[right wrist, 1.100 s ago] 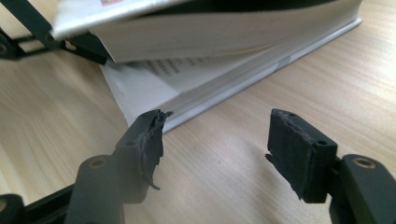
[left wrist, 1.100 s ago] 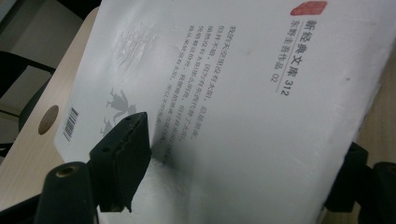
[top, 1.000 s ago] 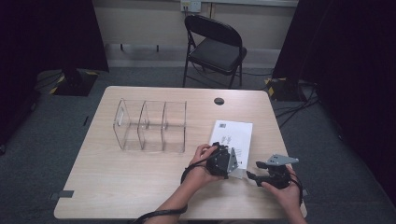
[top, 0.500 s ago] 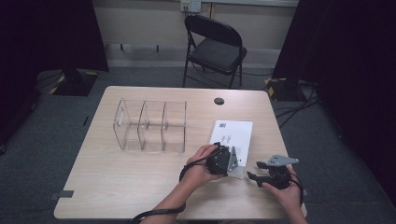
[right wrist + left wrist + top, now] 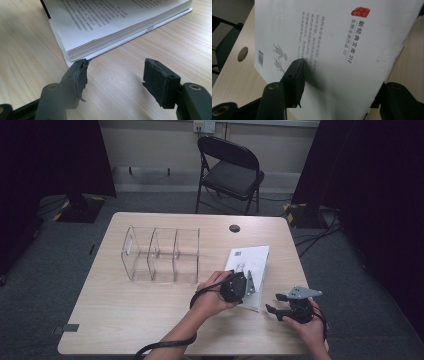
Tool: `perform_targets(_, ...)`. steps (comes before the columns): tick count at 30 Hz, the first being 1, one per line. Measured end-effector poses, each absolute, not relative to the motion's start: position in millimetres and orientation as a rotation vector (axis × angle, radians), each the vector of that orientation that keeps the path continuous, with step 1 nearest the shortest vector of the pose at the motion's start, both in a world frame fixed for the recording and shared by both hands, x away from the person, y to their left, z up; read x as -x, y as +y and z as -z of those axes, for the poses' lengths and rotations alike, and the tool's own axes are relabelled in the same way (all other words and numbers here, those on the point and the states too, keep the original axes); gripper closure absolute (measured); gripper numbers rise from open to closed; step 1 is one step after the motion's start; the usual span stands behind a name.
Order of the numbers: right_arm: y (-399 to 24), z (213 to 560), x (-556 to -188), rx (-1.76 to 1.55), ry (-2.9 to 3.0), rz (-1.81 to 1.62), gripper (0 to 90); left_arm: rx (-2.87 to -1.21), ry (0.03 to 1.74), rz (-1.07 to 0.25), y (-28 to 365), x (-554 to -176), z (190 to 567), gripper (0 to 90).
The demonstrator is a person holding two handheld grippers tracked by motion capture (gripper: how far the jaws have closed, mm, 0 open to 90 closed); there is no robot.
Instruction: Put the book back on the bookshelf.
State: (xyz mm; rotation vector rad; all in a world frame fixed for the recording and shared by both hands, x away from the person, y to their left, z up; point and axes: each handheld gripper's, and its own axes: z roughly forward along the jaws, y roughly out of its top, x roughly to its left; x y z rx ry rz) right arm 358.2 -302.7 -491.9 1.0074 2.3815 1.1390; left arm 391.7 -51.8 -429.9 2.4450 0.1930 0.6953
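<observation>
A: On the right half of the table (image 5: 150,310), near the front edge, lies a white book (image 5: 252,262). From the high view its near corner is hidden behind the left gripper (image 5: 239,287), so I cannot read there how the jaws stand.

B: The left gripper view helps. One jaw lies on top of the white cover (image 5: 342,50), and the other shows at the cover's lower right edge, partly cut off by the frame. The cover passes between them and looks lifted. I would say the jaws are clamped on it, but the contact under the cover is hidden.

A: Can you read the cover?

B: Only a red stamp, a barcode, and columns of small print that is too fine for me. In the right gripper view, printed pages of the book (image 5: 112,22) lie uncovered, and its far part is cut off at the top.

A: And the right gripper (image 5: 280,304)?

B: Its jaws stand well apart with nothing between them, low over the bare wood. One jaw tip is just beside the book's corner; I cannot tell if it touches.

A: The hands?

B: The left hand (image 5: 212,295) reaches forward from the bottom edge and wraps the gripper from behind. The right hand (image 5: 307,322) holds its gripper near the front right edge, pointing left toward the book. A clear three-compartment organizer (image 5: 161,254) stands well apart to the left.
</observation>
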Motion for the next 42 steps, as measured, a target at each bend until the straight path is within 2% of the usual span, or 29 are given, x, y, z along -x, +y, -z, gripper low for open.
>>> perform_targets(10,-296,491,-355,-0.897,2.423,-1.117,32.2,-2.477,0.272,-0.653,-52,-394,401,52.0)
perform_targets(18,-290,490,-350,-0.767,2.445,-1.076,30.3,-2.522,0.300,-0.631,-56,-396,386,54.2)
perform_targets(42,-252,484,-353,-0.513,2.330,-0.924,25.8,-2.580,0.356,-0.582,-62,-384,368,55.1)
